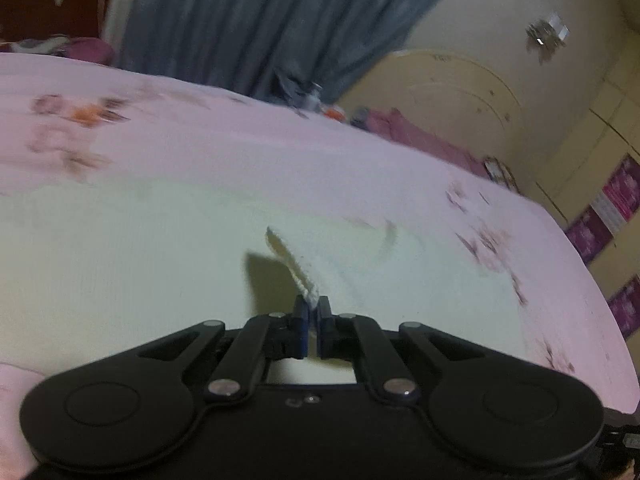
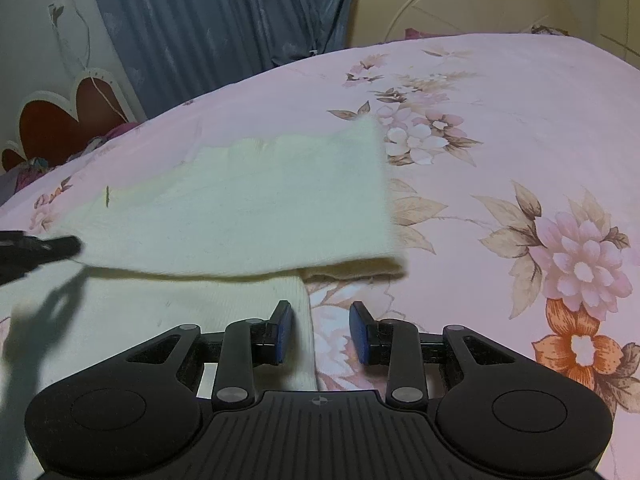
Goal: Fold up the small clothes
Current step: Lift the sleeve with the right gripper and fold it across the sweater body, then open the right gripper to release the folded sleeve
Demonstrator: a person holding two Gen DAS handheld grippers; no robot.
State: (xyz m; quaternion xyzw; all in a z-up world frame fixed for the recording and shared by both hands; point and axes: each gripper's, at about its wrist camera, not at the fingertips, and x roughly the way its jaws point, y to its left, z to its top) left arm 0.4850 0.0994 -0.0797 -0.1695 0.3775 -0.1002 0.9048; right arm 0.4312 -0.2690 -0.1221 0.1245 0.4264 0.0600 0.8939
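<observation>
A cream knitted garment (image 2: 248, 208) lies on the pink floral bedsheet (image 2: 520, 120). Its upper layer is folded over and lifted along the near edge. My left gripper (image 1: 313, 308) is shut on the garment's edge (image 1: 292, 258) and holds it above the layer below. It shows at the left edge of the right wrist view (image 2: 48, 250). My right gripper (image 2: 322, 330) is open and empty. It hovers over the lower layer's right edge (image 2: 304, 320), with one finger above cloth and the other above the sheet.
A blue curtain (image 2: 224, 20) hangs behind the bed. A red heart-shaped decoration (image 2: 68, 116) is on the wall at the left. A cream headboard (image 2: 460, 4) stands at the far right. Pink pillows (image 1: 420, 136) lie by the bed's far edge.
</observation>
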